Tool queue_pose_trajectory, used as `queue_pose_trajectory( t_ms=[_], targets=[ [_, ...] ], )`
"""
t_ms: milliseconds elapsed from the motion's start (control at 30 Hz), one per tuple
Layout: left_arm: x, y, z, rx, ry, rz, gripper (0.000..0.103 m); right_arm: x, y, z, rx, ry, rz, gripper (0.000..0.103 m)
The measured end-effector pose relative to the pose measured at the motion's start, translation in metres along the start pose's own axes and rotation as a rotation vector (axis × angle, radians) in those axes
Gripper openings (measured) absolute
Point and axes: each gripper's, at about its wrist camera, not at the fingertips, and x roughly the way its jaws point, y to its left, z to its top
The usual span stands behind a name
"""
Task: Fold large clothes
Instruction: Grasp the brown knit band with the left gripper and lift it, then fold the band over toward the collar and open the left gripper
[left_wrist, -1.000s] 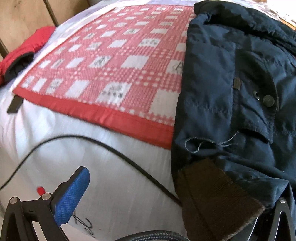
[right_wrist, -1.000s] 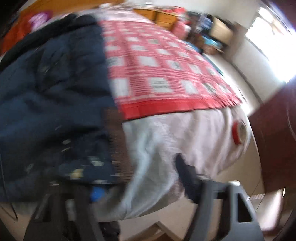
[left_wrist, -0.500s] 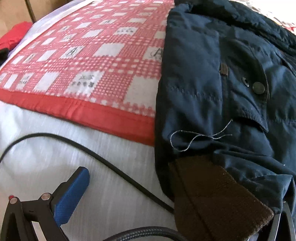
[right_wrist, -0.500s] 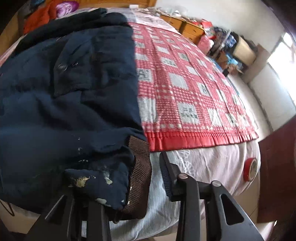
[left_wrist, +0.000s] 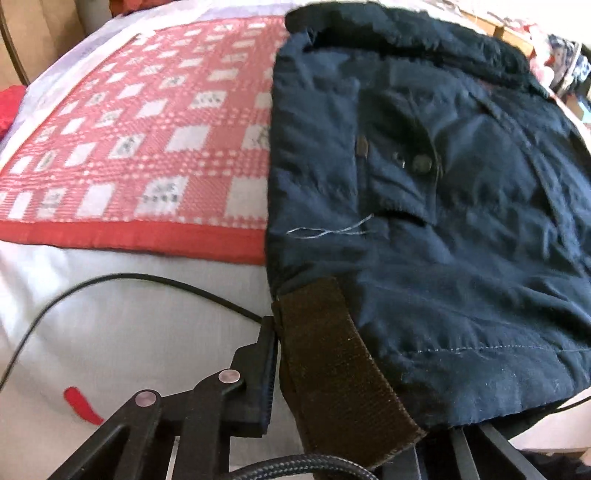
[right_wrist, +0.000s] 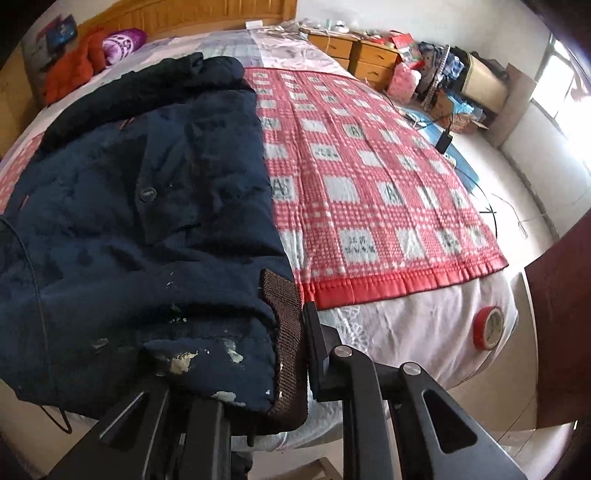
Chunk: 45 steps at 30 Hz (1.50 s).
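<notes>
A dark navy padded jacket (left_wrist: 443, 184) lies on the bed with its brown knit hem band (left_wrist: 332, 362) at the near edge. My left gripper (left_wrist: 332, 417) is shut on the hem band at the jacket's left corner; only its left finger shows. In the right wrist view the jacket (right_wrist: 140, 206) fills the left half, paint-stained near the hem. My right gripper (right_wrist: 266, 373) is shut on the brown hem band (right_wrist: 286, 332) at the jacket's right corner.
A red and white checked blanket (left_wrist: 140, 147) covers the bed (left_wrist: 129, 332), also in the right wrist view (right_wrist: 369, 184). A black cable (left_wrist: 122, 278) crosses the white sheet. A red tape roll (right_wrist: 489, 328) lies near the bed's corner. Orange clothing (right_wrist: 74, 70) lies by the wooden headboard. Cluttered drawers (right_wrist: 351, 48) stand beyond.
Both grippers have moved in onto the jacket's hem and shut on the brown band; half a second ago both were open beside it.
</notes>
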Motion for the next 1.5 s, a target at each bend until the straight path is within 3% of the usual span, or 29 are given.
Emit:
queue_pose_trajectory(
  t_ms=[367, 567, 767, 900, 1033, 1267, 1500],
  targets=[
    [-0.068, 0.009, 0.025, 0.010, -0.049, -0.051, 0.015, -0.069, 0.003, 0.034, -0.054, -0.013, 0.014, 0.017],
    [-0.087, 0.016, 0.031, 0.023, -0.009, -0.066, 0.015, -0.105, 0.004, 0.043, -0.088, 0.012, 0.019, 0.017],
    [-0.112, 0.010, 0.029, 0.076, 0.075, -0.070, 0.015, -0.136, -0.002, 0.037, -0.095, 0.094, 0.032, 0.016],
    [-0.121, 0.009, 0.050, 0.088, 0.118, -0.075, 0.015, -0.151, -0.006, 0.061, -0.117, 0.108, 0.059, 0.016],
    [-0.126, 0.003, 0.105, 0.140, 0.120, -0.058, 0.015, -0.151, -0.009, 0.126, -0.148, 0.085, 0.125, 0.016],
    [-0.116, -0.002, 0.257, 0.168, 0.108, -0.027, 0.016, -0.124, -0.006, 0.279, -0.189, 0.014, 0.265, 0.016],
    [-0.038, -0.002, 0.416, 0.158, 0.146, -0.021, 0.016, -0.037, 0.025, 0.430, -0.187, 0.026, 0.303, 0.015]
  ],
)
